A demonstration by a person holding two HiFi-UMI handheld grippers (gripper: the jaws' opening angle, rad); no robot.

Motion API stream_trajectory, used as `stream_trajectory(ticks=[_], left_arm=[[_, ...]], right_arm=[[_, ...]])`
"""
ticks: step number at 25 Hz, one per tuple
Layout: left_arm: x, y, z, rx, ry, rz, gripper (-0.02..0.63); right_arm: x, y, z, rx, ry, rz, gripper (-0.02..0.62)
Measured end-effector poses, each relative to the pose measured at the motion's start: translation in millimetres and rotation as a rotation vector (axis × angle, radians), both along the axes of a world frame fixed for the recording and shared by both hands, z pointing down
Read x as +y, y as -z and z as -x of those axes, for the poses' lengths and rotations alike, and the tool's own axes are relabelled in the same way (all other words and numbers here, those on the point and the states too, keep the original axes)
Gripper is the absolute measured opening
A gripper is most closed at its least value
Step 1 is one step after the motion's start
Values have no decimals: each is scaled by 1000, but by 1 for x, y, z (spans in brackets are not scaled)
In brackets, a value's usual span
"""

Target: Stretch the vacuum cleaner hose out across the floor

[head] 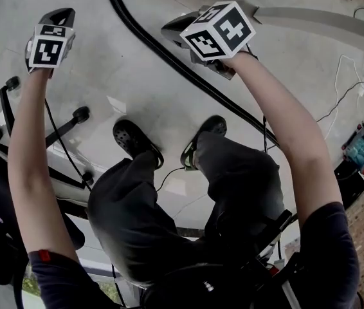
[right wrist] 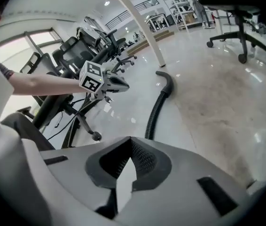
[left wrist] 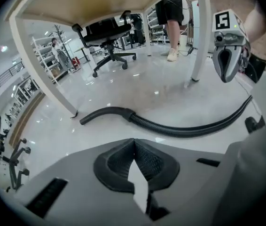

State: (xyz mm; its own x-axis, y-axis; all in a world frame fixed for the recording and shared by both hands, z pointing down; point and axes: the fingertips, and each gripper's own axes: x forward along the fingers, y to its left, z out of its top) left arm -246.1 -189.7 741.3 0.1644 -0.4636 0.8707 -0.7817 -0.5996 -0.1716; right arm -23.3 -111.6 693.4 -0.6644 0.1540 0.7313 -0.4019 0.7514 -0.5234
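In the head view, the left gripper [head: 62, 15] and right gripper [head: 171, 29] are held above the floor. The vacuum cleaner hose [head: 169, 60] is left untouched on a diagonal from the top edge past the person's right shoe [head: 202, 140], so the reach is judged to be the step in hand. In the left gripper view, its jaws are pressed together on nothing, and the hose is laid crosswise, its curved end piece [left wrist: 100, 114] pointed left towards a table leg [left wrist: 43, 69]. In the right gripper view, those jaws are likewise closed on nothing and the hose is run lengthwise away, so both pairs must be spread and lowered onto it next.
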Motion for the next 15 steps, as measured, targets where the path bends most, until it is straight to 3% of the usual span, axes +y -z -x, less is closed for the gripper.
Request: stream_trajectory(ticks=[4, 9, 15], left_arm=[[33, 55, -29, 98, 15, 36, 8], [58, 134, -27, 213, 137, 31, 8], [81, 220, -24, 302, 255, -1, 8]], right_arm=[[32, 54, 14, -7, 24, 58, 3], [47, 125, 41, -34, 29, 81, 3], [45, 202, 50, -44, -29, 99, 3]])
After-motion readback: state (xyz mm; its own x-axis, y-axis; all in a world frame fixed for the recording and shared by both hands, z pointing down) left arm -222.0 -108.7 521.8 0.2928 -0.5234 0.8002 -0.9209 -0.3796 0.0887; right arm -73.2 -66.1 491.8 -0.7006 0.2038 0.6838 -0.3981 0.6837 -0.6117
